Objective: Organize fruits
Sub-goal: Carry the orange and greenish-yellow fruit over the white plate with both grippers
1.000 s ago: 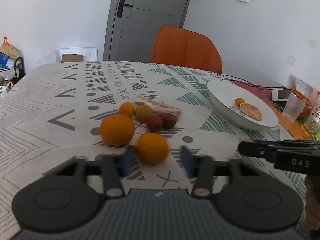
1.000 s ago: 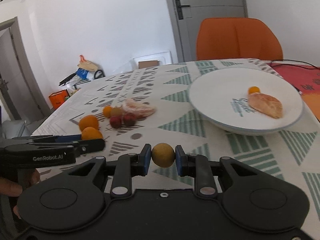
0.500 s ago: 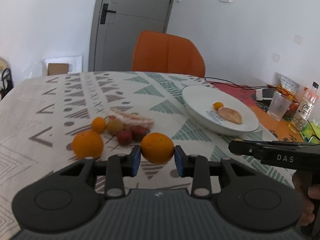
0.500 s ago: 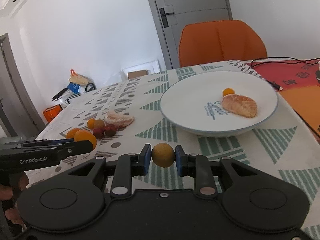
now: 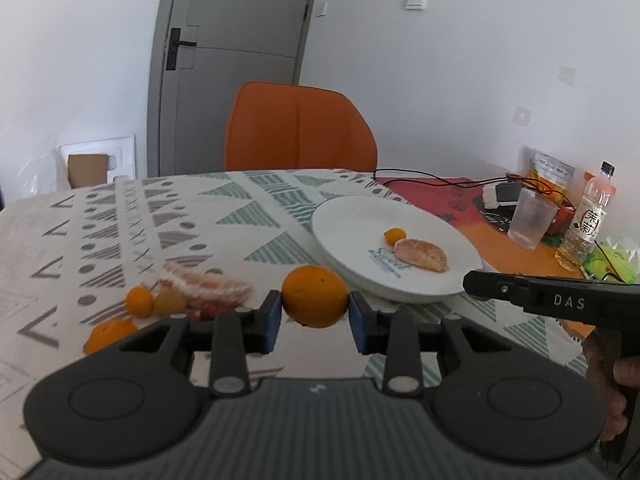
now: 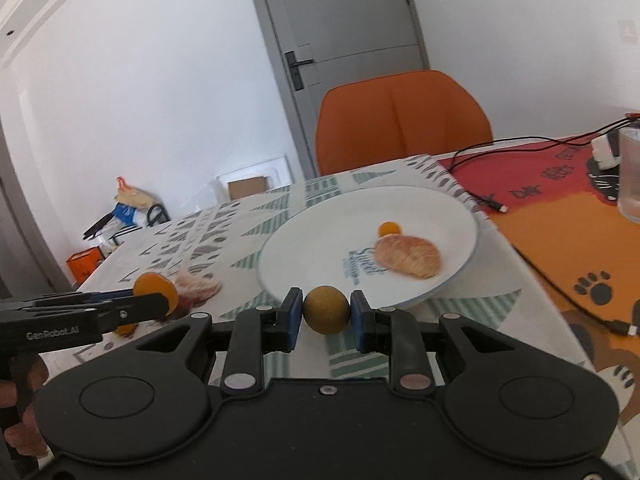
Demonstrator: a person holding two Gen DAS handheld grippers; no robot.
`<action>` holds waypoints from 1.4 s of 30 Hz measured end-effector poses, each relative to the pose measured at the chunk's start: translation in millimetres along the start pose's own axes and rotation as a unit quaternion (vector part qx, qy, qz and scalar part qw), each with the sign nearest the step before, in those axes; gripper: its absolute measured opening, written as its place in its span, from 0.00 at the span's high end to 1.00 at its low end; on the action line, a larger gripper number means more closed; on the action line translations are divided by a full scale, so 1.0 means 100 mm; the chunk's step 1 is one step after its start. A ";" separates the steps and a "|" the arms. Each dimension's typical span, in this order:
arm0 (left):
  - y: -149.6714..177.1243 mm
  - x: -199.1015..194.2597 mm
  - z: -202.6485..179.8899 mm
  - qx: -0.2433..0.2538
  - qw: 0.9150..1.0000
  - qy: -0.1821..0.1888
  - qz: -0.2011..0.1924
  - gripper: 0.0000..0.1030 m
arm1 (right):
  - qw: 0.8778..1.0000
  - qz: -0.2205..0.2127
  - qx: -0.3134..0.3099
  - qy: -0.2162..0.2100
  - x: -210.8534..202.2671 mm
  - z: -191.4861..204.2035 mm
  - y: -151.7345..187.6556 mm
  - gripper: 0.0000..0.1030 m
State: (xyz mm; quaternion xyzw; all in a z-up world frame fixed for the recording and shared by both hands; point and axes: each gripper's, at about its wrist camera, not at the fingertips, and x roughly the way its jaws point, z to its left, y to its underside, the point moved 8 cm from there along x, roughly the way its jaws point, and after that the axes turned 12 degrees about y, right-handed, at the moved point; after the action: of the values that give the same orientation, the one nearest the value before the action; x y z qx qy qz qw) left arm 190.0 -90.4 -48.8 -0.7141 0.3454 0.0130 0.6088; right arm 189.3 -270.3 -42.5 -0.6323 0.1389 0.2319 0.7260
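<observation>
My left gripper (image 5: pixel 315 316) is shut on an orange (image 5: pixel 315 296) and holds it above the table, just left of the white plate (image 5: pixel 348 220). My right gripper (image 6: pixel 326 316) is shut on a small yellow-brown round fruit (image 6: pixel 326 310), held at the near rim of the plate (image 6: pixel 304 240). The plate holds a small orange fruit (image 6: pixel 389 228) and a peeled citrus piece (image 6: pixel 410 256). On the cloth lie another orange (image 5: pixel 108 334), a small orange fruit (image 5: pixel 139 301), a yellow-brown fruit (image 5: pixel 170 302) and peeled segments (image 5: pixel 212 290). The left gripper shows in the right wrist view (image 6: pixel 152 298).
An orange chair (image 5: pixel 298 128) stands behind the table. At the right are a plastic cup (image 5: pixel 532 218), a bottle (image 5: pixel 586 220), cables (image 6: pixel 492 200) and a red-orange mat (image 6: pixel 560 232). The right gripper's body (image 5: pixel 552 300) reaches in from the right.
My left gripper closed on the orange, lifted it and carried it right toward the plate. My right gripper moved forward to the plate's rim with its fruit still held.
</observation>
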 end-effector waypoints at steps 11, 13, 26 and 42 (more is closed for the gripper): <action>-0.23 0.27 -0.12 0.019 1.000 0.021 -0.002 0.67 | 1.000 -0.010 0.009 0.008 0.10 -0.12 -0.13 0.77; -0.27 0.33 -0.13 0.021 1.000 0.022 0.000 0.67 | 1.000 -0.011 0.010 0.008 0.12 -0.12 -0.14 0.77; -0.38 0.70 -0.21 0.033 0.999 0.028 0.013 0.67 | 1.000 -0.013 0.023 0.015 0.27 -0.23 -0.16 0.77; -0.33 1.08 -0.32 0.035 0.997 0.049 0.043 0.67 | 0.999 0.001 0.036 0.012 0.41 -0.32 -0.11 0.72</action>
State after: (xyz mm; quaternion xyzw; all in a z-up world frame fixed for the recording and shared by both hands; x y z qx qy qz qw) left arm 276.3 -169.1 -59.7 -0.6769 0.4057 -0.0078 0.6142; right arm 233.1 -296.4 -58.6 -0.6083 0.1571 0.2199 0.7463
